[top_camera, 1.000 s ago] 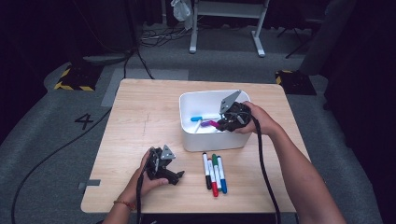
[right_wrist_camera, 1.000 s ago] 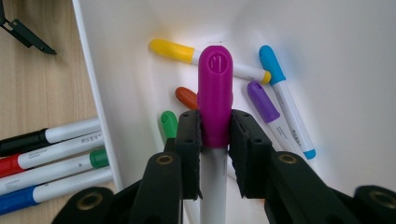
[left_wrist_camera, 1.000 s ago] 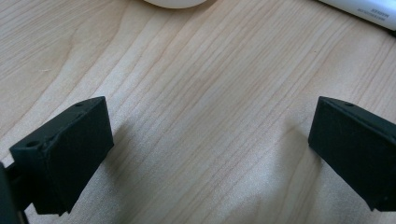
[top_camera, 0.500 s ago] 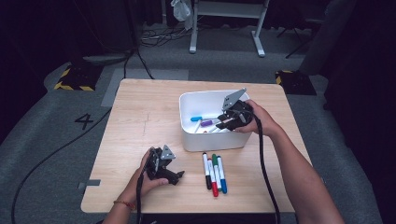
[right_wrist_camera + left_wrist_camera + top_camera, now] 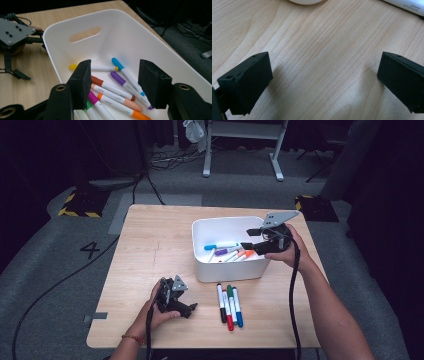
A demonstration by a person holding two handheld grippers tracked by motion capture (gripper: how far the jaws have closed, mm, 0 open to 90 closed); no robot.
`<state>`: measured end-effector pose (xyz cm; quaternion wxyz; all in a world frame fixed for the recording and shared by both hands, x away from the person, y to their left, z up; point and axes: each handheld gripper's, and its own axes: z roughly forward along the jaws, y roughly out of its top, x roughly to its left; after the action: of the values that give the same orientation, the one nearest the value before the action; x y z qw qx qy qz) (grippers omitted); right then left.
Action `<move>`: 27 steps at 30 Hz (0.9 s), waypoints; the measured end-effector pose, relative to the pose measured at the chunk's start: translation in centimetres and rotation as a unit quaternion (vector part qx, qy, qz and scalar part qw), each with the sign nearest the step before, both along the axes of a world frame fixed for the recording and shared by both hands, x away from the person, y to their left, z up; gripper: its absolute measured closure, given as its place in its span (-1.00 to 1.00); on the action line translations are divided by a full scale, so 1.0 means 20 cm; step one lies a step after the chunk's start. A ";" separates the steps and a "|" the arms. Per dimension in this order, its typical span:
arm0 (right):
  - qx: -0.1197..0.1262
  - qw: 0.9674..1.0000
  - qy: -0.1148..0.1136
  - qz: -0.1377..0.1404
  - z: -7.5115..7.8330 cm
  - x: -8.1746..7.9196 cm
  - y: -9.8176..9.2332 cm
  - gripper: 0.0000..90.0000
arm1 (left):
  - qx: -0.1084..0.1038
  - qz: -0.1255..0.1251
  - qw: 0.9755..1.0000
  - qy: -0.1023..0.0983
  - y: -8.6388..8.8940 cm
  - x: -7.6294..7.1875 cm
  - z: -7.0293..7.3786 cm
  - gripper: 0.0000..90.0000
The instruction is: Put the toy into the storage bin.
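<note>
**Ana:** Since a second ago the right hand-held gripper (image 5: 248,239) has lifted up and back toward the right rim of the white bin (image 5: 227,270), and its jaws have just been opening. Nothing sits between them now; they hang parted and empty above the markers in the bin (image 5: 120,95).

**Ben:** So the pile in there is where the work is going?

**Ana:** I'd judge so. From the right gripper view you look between the jaws straight down on them: light blue, purple, brown, peach, orange, a yellow-capped one lying crosswise farther back, a magenta and a green one at the near edge. They lie loose on the bottom, overlapping at odd angles, as things do when let fall, not set down.

**Ben:** And what's left outside?

**Ana:** Four markers on the worktop (image 5: 228,300), side by side just in front of the bin's near wall: black, red, green and blue caps. They're lined up pointing at the bin, close enough that each trip is short.

**Ben:** The left hand?

**Ana:** The left hand-held gripper (image 5: 191,307) rests low on the worktop (image 5: 145,250) to the left of those four, jaws spread wide with bare wood between them. It hasn't shifted. It looks parked there out of the way, leaving the right hand free passage between the row and the bin.

**Ben:** Next move?

**Ana:** Probably the right one swinging toward the near row, already open enough to straddle a barrel.
</note>
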<state>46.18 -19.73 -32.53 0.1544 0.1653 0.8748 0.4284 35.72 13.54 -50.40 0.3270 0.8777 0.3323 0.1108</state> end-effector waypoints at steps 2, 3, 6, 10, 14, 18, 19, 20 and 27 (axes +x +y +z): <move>0.014 1.000 -0.009 -0.010 0.03 -0.04 -0.03 -0.06 | 0.000 0.000 1.000 -0.001 0.00 0.00 0.00 -1.00; 0.020 1.000 -0.013 -0.015 0.04 -0.07 -0.05 -0.11 | 0.000 0.000 1.000 -0.001 0.00 0.00 0.00 -1.00; 0.030 0.999 -0.025 -0.027 0.05 -0.14 -0.09 -0.17 | 0.000 -0.001 1.000 -0.001 0.00 0.00 0.00 -1.00; 0.043 0.998 -0.030 -0.035 0.03 -0.25 -0.14 -0.20 | 0.000 0.000 1.000 0.000 0.00 0.00 0.00 -1.00; 0.058 0.997 -0.031 -0.038 -0.02 -0.34 -0.19 -0.20 | 0.000 0.000 1.000 -0.001 0.00 0.00 0.00 -1.00; 0.053 0.998 -0.024 -0.031 -0.11 -0.43 -0.20 -0.20 | 0.000 0.000 1.000 0.000 0.00 0.00 0.00 -1.00; 0.048 0.998 -0.023 -0.027 -0.15 -0.45 -0.20 -0.20 | 0.000 0.000 1.000 0.000 0.00 0.00 0.00 -1.00; 0.045 0.999 -0.018 -0.022 -0.18 -0.47 -0.19 -0.20 | 0.000 0.000 1.000 -0.001 0.00 0.00 0.00 -1.00; 0.002 1.000 0.021 -0.005 -0.43 -0.55 -0.13 -0.20 | 0.000 0.000 1.000 0.000 0.00 0.00 0.00 -1.00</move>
<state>35.26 -22.30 -41.17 0.1383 0.1790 0.8761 0.4257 35.71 13.54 -50.40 0.3269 0.8777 0.3325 0.1108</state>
